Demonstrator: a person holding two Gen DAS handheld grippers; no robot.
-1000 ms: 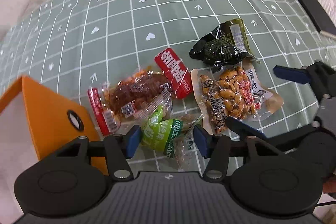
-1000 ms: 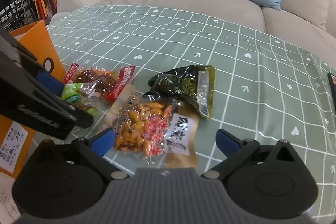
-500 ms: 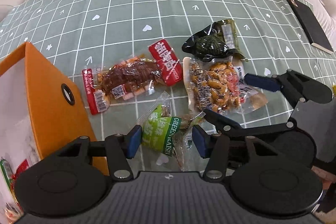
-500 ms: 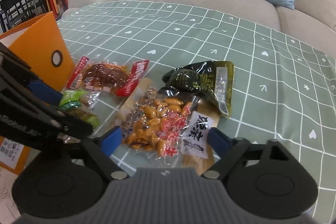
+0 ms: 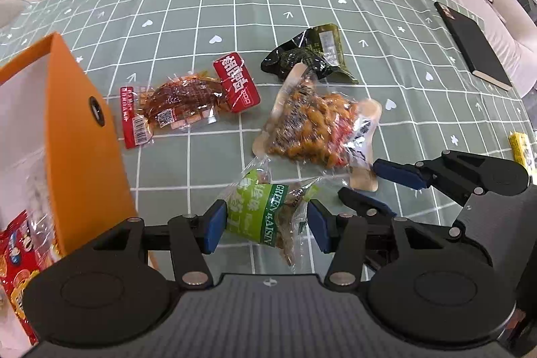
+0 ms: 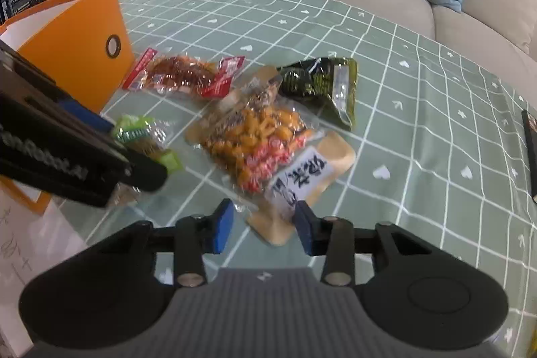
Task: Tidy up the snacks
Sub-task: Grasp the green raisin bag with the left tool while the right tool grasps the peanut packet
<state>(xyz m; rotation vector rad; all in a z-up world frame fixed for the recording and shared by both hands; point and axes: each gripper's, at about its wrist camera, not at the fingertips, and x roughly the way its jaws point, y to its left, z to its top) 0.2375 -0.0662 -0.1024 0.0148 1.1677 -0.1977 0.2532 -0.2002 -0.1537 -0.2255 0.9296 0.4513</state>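
Right wrist view: right gripper [image 6: 263,228] clenched on the nut pack's [image 6: 268,143] corner, left gripper [image 5: 265,222] clamping raisins [image 5: 268,213]; that thin edge could slip.

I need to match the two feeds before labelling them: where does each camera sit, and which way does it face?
Left wrist: on the left gripper, facing down at its green raisin packet; right gripper at right.
Right wrist: on the right gripper, its jaws closed on the peanut packet; left gripper's finger at left.
Shared: both packets, orange box.
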